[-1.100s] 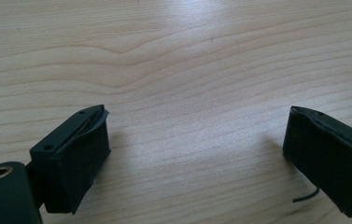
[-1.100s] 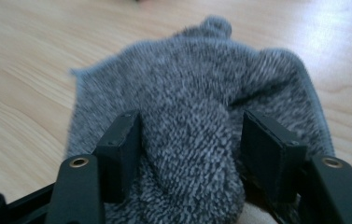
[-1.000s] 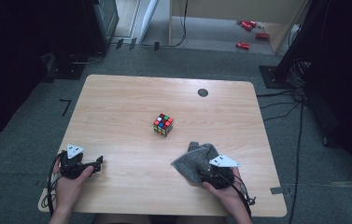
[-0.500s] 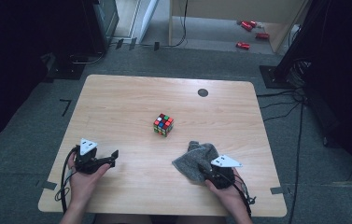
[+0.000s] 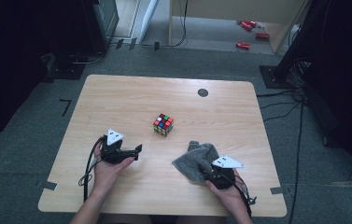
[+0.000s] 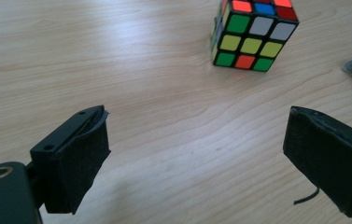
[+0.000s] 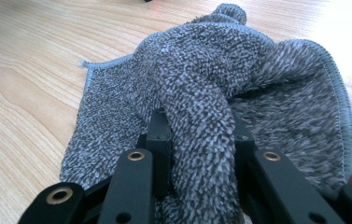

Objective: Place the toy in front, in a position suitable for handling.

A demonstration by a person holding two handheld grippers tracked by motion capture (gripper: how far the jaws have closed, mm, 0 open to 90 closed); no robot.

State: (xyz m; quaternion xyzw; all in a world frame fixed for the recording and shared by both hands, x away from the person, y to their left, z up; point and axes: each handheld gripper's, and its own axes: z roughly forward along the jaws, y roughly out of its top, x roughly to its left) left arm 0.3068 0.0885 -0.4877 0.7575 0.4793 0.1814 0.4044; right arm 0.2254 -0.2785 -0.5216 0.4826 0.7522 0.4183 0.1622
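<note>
— Two claws over one wooden tabletop (image 5: 117, 98); what does the left claw (image 5: 134, 153) look like?

— It sits at the left near edge in the high view, held in the person's left hand (image 5: 106, 165) with its grey three-cornered plate on top. Its jaws stand spread wide with nothing between them. In the left gripper view the left claw (image 6: 197, 158) has only bare wood between its two black pads (image 6: 78, 163), and the pads hang clear of everything.

— And what lies ahead of it?

— A Rubik's cube (image 5: 163, 124) near the middle of the tabletop, resting flat with one corner turned toward the person. In the left gripper view the Rubik's cube (image 6: 253, 35) sits well apart from the pads, up and to the right of centre, with green, yellow, white and orange stickers showing.

— Further right?

— A grey microfibre cloth (image 5: 196, 161), bunched in a heap just right of the cube, not touching it.

— Who has hold of it?

— The right claw (image 5: 209, 175), in the right hand (image 5: 229, 191) at the near right corner. In the right gripper view the right claw (image 7: 197, 140) is pressed together on a thick fold of the grey microfibre cloth (image 7: 187, 93), which rises between the jaws; the rest spreads on the wood beyond. Those jaws have just been closing on that fold.
</note>
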